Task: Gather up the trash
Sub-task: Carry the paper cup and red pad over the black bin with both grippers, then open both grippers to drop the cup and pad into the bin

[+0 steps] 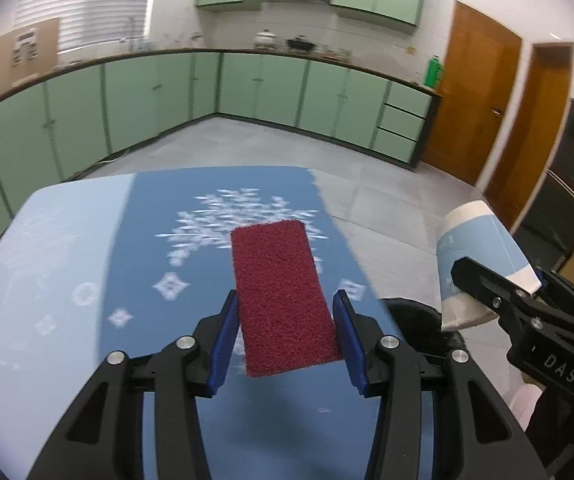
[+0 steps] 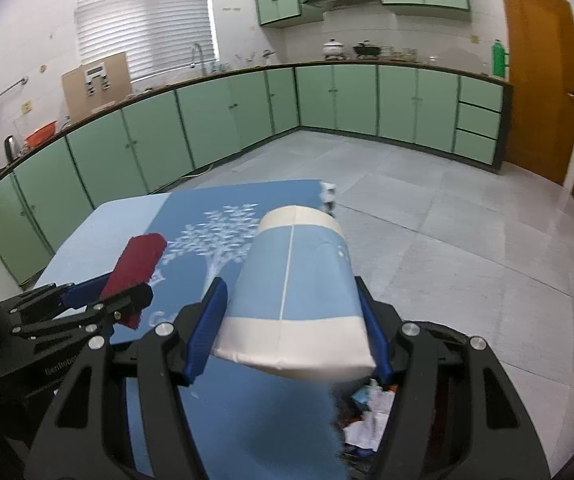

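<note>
My left gripper (image 1: pixel 285 312) is shut on a dark red scouring pad (image 1: pixel 281 292) and holds it above the blue snowflake tablecloth (image 1: pixel 167 248). The pad also shows in the right wrist view (image 2: pixel 137 266), left of the cup. My right gripper (image 2: pixel 293 308) is shut on a squashed light-blue and white paper cup (image 2: pixel 299 292), rim toward the camera, held off the table's right edge. The cup also shows at the right of the left wrist view (image 1: pixel 475 264). Below the cup a black trash bin (image 2: pixel 371 416) holds crumpled paper.
The table (image 2: pixel 135 216) stands in a kitchen with green cabinets (image 2: pixel 223 120) along the far walls. Grey tiled floor (image 2: pixel 447 216) lies to the right. Wooden doors (image 2: pixel 539 80) stand at the far right. The bin's dark rim (image 1: pixel 415 316) sits by the table's right edge.
</note>
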Tool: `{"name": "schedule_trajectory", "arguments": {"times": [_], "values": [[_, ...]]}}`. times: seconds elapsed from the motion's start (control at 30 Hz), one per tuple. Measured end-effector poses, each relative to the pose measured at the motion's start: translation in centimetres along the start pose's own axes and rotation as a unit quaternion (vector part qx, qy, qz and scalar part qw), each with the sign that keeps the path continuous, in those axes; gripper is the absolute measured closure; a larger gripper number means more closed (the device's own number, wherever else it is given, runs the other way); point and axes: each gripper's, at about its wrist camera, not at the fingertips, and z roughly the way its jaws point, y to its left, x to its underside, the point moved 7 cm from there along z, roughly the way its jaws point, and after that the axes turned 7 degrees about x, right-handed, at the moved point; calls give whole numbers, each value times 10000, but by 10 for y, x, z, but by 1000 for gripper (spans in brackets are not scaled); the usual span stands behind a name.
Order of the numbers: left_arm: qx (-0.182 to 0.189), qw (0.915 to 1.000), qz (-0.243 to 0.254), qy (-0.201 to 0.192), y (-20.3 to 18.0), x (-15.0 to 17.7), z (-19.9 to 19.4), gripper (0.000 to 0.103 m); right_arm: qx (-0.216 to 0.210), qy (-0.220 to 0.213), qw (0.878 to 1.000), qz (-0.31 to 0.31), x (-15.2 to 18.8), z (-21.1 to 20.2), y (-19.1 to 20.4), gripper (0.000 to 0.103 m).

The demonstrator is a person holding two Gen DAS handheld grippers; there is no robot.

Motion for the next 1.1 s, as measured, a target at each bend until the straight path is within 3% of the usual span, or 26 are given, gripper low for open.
{"name": "schedule_trajectory", "arguments": {"times": [0.33,0.53,0.9,1.0,1.1], "values": [[716,9957,581,81,-91,5,34,56,667,35,9972,341,21,-14,-102,43],[972,9913,861,219,-127,10,61,56,949,127,9943,475,40,-11,-146,43],[1197,9862,1040,483,-173,20,105,56,1098,340,9911,664,63,12,-188,41],[1229,9853,1033,593,-179,22,116,56,1129,407,9905,674,68,19,-197,38],[1233,9848,1022,675,-181,22,122,52,1181,470,9895,688,69,25,-206,26]]}}
